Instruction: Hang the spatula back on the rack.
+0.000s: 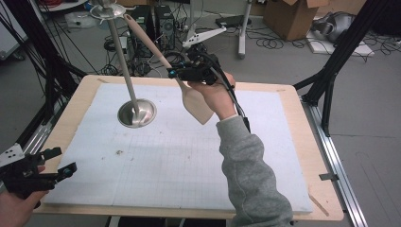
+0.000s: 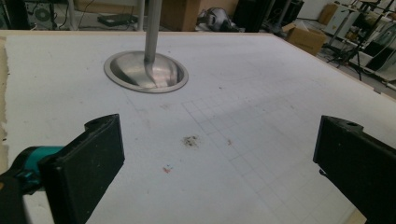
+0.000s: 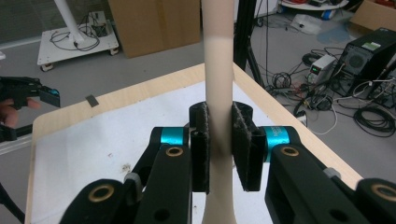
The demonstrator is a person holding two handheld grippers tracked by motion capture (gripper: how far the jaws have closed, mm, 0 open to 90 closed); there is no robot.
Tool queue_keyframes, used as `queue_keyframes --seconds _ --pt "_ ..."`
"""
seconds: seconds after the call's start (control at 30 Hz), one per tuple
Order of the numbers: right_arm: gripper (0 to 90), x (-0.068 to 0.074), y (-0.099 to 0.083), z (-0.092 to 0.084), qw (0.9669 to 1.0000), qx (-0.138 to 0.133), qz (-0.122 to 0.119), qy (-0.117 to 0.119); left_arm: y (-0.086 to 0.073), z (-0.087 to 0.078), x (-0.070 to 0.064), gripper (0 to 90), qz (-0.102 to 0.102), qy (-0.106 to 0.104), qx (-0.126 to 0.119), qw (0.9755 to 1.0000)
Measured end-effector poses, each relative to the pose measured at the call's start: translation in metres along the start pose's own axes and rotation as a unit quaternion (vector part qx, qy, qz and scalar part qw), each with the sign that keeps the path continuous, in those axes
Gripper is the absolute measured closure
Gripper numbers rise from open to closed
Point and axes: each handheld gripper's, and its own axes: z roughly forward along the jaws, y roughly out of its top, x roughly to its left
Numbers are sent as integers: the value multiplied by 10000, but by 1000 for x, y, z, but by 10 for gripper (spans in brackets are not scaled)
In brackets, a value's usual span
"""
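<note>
Gripping the beige spatula (image 1: 176,78) by its handle, the right gripper (image 1: 187,73) holds it in the air above the far side of the white mat (image 1: 179,156), pads clamped on the shaft. Long axis runs diagonally, blade low toward the person, handle tip up and away. Metal stand (image 1: 136,113) sits just left of the blade. Left gripper (image 1: 45,170) rests wide open and empty at the near left corner, well apart; right hand is nearer.

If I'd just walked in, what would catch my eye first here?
Probably the pale spatula, held up in the air over the far side of the white mat, clamped by its handle in the right gripper. Next, the shiny metal stand rising from its round base left of it. The left gripper waits open at the near left corner.
</note>
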Motion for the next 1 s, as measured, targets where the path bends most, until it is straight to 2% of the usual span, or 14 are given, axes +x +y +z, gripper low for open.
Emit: queue_keyframes --seconds 1.0 --pt "787 2 -1 11 9998 174 21 -60 -1 -2 3 23 -20 60 23 10000"
